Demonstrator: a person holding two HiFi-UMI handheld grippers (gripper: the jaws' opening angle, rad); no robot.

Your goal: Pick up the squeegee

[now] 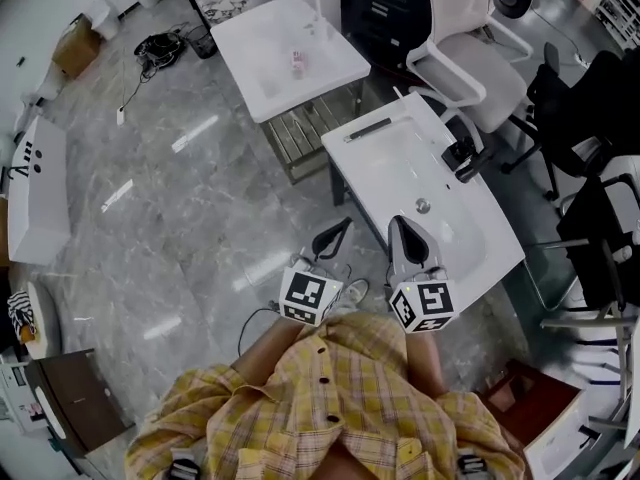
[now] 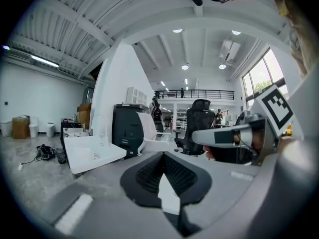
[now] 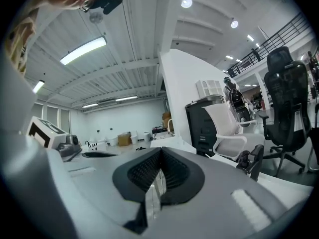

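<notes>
The squeegee (image 1: pixel 368 128), a thin dark bar, lies on the far left rim of the white sink (image 1: pixel 495 253) in the head view. A black faucet (image 1: pixel 460 158) stands on the sink's right rim. My left gripper (image 1: pixel 343 226) hovers off the sink's near left edge, its jaws together and nothing in them. The right gripper (image 1: pixel 403 225) is over the basin's near part, also shut and empty. Both are well short of the squeegee. In the left gripper view the pads of the left gripper (image 2: pixel 163 156) meet. In the right gripper view the right gripper (image 3: pixel 160 151) looks the same. Neither gripper view shows the squeegee.
A second white sink (image 1: pixel 255 28) stands farther back, with a slatted pallet (image 1: pixel 305 133) between the two. A white office chair (image 1: pixel 465 53) and black chairs (image 1: pixel 590 108) crowd the right side. Another basin (image 1: pixel 35 188) and cables (image 1: pixel 160 46) lie on the grey floor at left.
</notes>
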